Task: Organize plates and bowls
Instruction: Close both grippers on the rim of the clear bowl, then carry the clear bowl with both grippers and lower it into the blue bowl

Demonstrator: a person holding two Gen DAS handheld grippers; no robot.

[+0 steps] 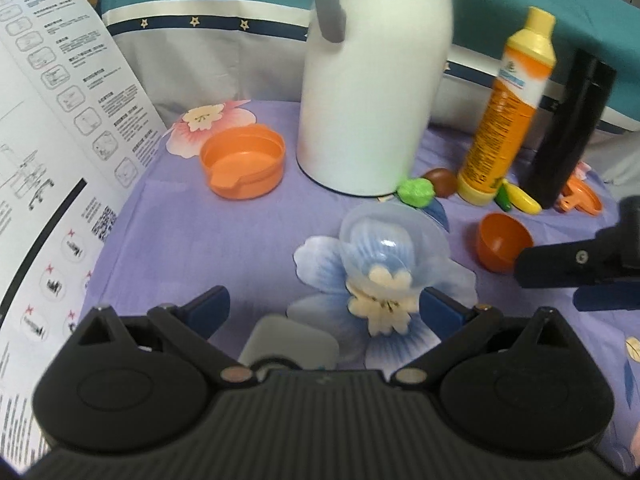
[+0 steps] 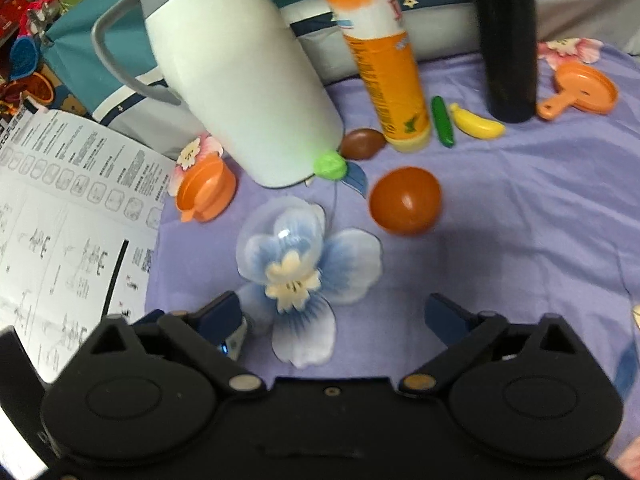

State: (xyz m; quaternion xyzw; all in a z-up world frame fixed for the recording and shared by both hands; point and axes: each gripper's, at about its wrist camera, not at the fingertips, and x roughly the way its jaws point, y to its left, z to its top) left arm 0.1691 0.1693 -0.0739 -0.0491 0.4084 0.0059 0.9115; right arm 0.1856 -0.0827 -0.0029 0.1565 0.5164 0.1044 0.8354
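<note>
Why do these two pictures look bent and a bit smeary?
Left wrist view: the fisheye lens curves the printed sheet at the edge, and the white jug is softly blurred. Right wrist view: the same lens tilts the jug, the orange bowl looks smeared, and dark corners frame the picture.

We lose the white jug's (image 1: 376, 80) top beyond the upper edge of the left wrist view, and the black bottle's (image 2: 506, 36) top in the right wrist view. The printed sheet's (image 1: 52, 128) text is too small to read. The clear bowl's (image 1: 394, 240) outline blurs into the flowered cloth (image 2: 520, 220). The right gripper (image 1: 576, 276) is cut off at the side.
</note>
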